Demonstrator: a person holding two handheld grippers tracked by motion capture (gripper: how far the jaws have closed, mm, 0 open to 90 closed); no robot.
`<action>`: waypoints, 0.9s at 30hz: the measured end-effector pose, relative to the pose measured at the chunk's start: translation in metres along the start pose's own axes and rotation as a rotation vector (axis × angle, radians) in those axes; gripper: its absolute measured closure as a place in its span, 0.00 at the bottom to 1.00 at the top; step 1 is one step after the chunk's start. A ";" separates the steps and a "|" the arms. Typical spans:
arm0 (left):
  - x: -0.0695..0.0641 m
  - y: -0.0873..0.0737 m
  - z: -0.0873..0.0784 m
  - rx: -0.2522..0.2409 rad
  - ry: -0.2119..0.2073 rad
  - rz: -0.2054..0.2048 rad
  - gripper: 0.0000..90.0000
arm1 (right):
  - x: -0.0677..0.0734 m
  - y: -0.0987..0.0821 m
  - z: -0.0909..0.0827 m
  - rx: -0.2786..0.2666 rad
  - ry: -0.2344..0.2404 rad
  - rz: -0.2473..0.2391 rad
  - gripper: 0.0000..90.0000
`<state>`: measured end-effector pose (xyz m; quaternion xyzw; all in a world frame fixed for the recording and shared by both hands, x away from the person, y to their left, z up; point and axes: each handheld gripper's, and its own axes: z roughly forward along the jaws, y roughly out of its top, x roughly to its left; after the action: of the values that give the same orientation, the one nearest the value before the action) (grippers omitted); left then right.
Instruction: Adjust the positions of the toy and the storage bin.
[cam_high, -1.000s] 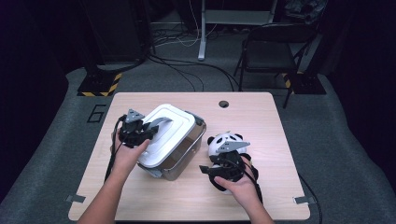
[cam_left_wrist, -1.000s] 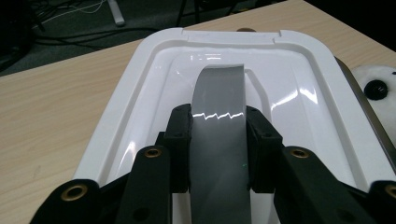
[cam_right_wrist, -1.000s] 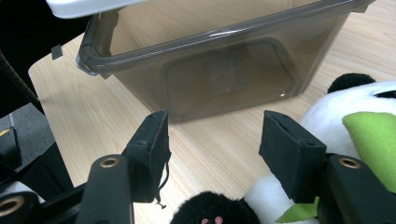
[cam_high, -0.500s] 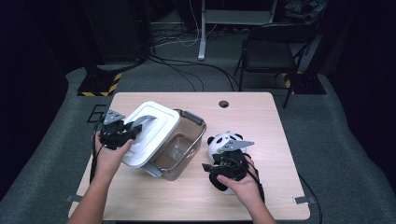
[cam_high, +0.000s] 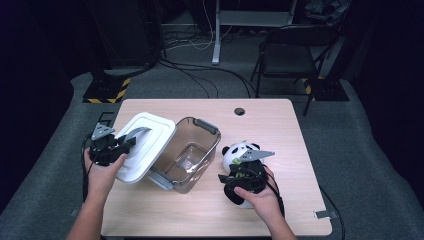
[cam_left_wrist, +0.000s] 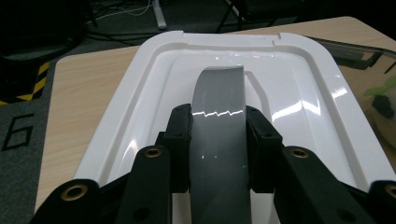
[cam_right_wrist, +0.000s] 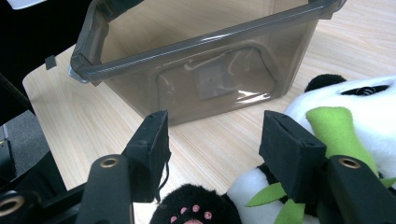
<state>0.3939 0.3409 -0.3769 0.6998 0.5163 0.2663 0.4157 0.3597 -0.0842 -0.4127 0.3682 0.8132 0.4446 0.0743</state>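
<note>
High view, left gripper (cam_high: 121, 145): clamped on the grey handle (cam_high: 134, 133) of the white lid (cam_high: 145, 145), over the table's left edge.
High view, lid: tilted, off the bin, its right edge against the bin's left rim.
High view, clear bin (cam_high: 192, 152): open, mid-table, left of the panda.
High view, right gripper (cam_high: 234, 176): near right, resting over the panda plush (cam_high: 239, 152).
High view, table (cam_high: 280, 130): light wood, bare on its far right part.
Left gripper view, pads: pressed on both sides of the grey handle (cam_left_wrist: 218, 135), lid (cam_left_wrist: 299, 98) spread beyond.
Right gripper view, jaws: parted, nothing pinched between them.
Right gripper view, panda (cam_right_wrist: 355, 112): right and near, just beside the right pad.
Right gripper view, bin (cam_right_wrist: 205, 60): far, standing on the table.
</note>
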 end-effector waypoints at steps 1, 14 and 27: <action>0.002 -0.001 -0.001 0.000 0.002 -0.003 0.75 | 0.000 0.000 0.000 0.000 -0.001 0.001 0.46; 0.019 -0.021 -0.009 -0.004 0.052 -0.002 0.75 | -0.002 -0.003 -0.001 -0.007 -0.008 0.012 0.46; 0.036 -0.037 -0.017 -0.020 0.095 -0.004 0.74 | -0.005 -0.006 -0.002 -0.014 -0.025 0.010 0.46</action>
<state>0.3736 0.3843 -0.4021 0.6811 0.5343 0.3035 0.3982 0.3593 -0.0907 -0.4174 0.3773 0.8071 0.4461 0.0850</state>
